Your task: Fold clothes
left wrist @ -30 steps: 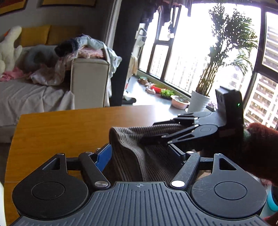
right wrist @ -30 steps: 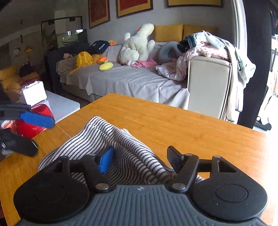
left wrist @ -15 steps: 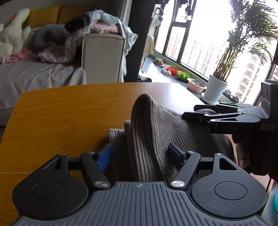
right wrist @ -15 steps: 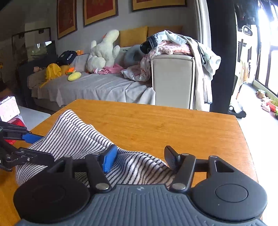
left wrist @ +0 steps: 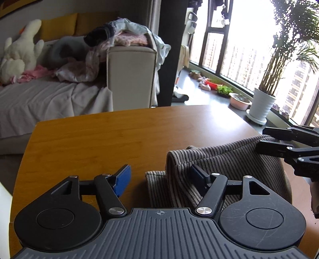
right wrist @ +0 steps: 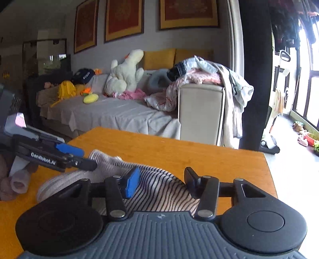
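While one striped knit garment (left wrist: 229, 159) lies bunched on the smooth orange-wood tabletop (left wrist: 95, 143), a grey-draped sofa (right wrist: 119, 113) stands beyond it. Left tool (left wrist: 159, 175): jaws closing, cloth between, not pinched. Right tool (right wrist: 161, 181): jaws closing over the cloth, not yet clamped.

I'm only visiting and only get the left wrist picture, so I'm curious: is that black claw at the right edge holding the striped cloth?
Observer: Not yet. In the right wrist view the right gripper is closing, with the striped garment between its fingers but not pinched.
Operator: What's on the sofa beyond the white plush?
Observer: A yellow toy lies further left on it.
Operator: Anything on the wall?
Observer: Three framed pictures hang above the sofa.
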Tool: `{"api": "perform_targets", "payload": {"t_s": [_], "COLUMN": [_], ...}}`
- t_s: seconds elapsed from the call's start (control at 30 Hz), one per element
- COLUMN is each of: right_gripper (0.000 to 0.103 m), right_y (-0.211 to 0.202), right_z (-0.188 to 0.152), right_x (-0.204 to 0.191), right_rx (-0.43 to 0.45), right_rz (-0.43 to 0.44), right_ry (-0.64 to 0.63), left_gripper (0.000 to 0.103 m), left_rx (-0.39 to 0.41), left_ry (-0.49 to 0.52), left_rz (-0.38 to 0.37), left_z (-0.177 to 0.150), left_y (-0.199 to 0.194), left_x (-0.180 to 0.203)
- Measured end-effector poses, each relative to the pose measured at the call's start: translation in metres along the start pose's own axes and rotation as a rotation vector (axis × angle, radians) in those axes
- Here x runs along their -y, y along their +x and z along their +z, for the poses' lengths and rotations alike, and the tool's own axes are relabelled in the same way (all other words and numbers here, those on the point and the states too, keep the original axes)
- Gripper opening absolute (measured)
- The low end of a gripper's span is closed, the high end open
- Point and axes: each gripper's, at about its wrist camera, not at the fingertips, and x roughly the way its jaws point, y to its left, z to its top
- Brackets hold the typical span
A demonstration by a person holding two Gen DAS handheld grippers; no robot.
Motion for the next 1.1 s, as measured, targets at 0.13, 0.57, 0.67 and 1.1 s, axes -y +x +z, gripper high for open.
{"api": "perform_targets", "payload": {"t_s": [0.13, 0.57, 0.67, 1.1], "right_gripper": [0.051, 0.085, 0.086, 0.078], "right_y": [0.01, -0.071, -0.076, -0.009], "right_z": [-0.011, -0.033, -0.051, -0.059], "right_x": [-0.001, 0.029, 0.035, 0.019], "right_rx": [-0.025, -0.075, -0.147, -0.217], "right_rz": [-0.02, 0.076, 0.169, 0.239], "right_ry": [-0.005, 0.34, 0.519, 0.686], "left_gripper": [0.074, 0.076, 0.079, 0.086], "left_rx": [-0.008, 0.105, 0.104, -0.04], "left_ry": [-0.022, -0.046, -0.056, -0.163], "left_rz": [-0.005, -0.08, -0.124, -0.171], "left_z": [-0.003, 0.018, 0.024, 0.009], "left_y": [0.008, -0.027, -0.019, 0.034], "left_x": [-0.003, -0.007, -0.003, -0.02]}}
